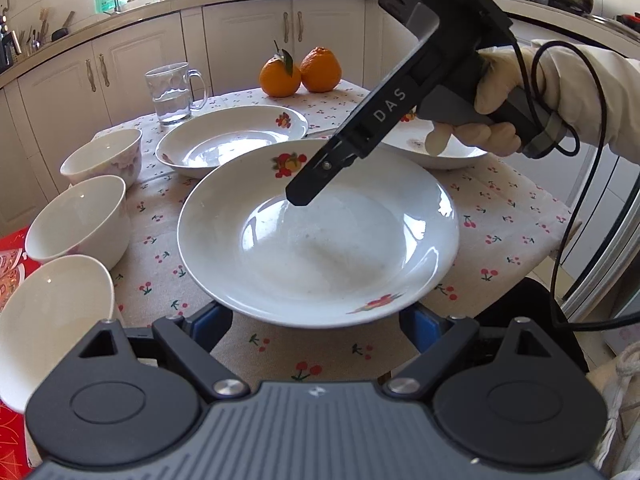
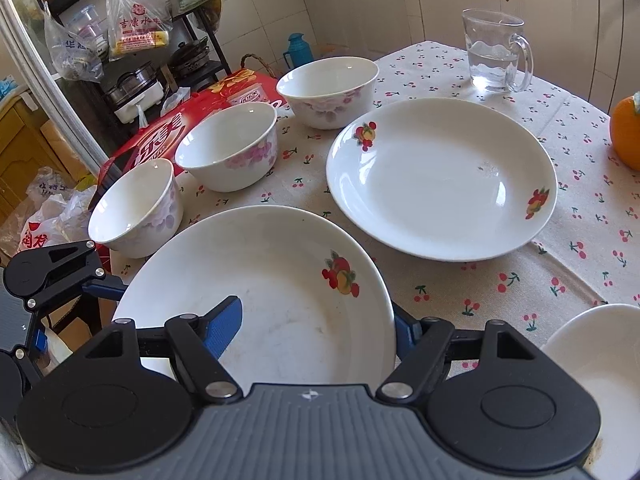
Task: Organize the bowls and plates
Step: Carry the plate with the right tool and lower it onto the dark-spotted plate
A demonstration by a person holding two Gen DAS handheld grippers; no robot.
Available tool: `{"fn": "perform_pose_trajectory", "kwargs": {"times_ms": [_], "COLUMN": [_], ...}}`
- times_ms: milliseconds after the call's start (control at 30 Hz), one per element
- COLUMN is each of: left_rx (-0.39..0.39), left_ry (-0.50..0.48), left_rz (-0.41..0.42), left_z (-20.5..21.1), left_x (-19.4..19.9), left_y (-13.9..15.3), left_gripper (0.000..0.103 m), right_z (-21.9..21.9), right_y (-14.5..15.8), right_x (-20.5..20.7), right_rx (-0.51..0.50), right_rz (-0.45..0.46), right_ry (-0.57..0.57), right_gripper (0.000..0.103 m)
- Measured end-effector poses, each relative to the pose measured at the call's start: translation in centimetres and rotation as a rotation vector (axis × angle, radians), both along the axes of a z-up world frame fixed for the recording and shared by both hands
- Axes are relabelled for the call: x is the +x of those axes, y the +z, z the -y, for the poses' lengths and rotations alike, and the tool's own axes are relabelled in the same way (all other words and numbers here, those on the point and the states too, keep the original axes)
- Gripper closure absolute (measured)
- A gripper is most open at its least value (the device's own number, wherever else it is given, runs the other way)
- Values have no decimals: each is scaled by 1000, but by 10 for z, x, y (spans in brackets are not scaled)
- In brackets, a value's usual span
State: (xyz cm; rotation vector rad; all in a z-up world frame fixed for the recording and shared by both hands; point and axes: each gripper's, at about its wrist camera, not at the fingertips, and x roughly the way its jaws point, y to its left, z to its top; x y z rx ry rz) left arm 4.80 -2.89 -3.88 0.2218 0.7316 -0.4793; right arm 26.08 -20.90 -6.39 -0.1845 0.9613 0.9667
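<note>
A white plate with fruit prints [image 1: 320, 236] is held up over the table; it also fills the front of the right wrist view [image 2: 280, 280]. My right gripper [image 2: 320, 324] straddles its rim, one blue finger [image 2: 224, 320] inside, the other outside; I cannot tell if it clamps. It shows from the side in the left wrist view [image 1: 304, 196]. My left gripper [image 1: 316, 328] is wide open, fingers spread under the plate's near rim. A second plate [image 2: 440, 176] lies beyond, a third [image 1: 440, 148] at the far right. Three white floral bowls [image 2: 228, 144] stand along the left edge.
A glass mug of water [image 2: 496, 52] and two oranges [image 1: 300, 72] stand at the far side of the cherry-print tablecloth [image 2: 560, 264]. A red carton [image 2: 192, 120] sits beside the table by the bowls. Kitchen cabinets [image 1: 248, 40] run behind.
</note>
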Motion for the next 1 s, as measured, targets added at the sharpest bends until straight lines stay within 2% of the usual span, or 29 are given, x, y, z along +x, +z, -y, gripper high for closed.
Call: {"fn": "perform_pose_trajectory", "kwargs": {"times_ms": [333,1000], "left_rx": [6,15], "left_ry": [-79,-277], "left_rz": [-17,-34], "left_z": [23,96], "left_x": [23,73], "left_y": [10,12], "left_gripper": [13,13], "right_z": [32,127], "right_y": [19,24], "right_x": [1,8], "right_rx": [21,25], "right_rz": [36,67], "right_ry": [-63,-285], "right_gripper": [23,23]}}
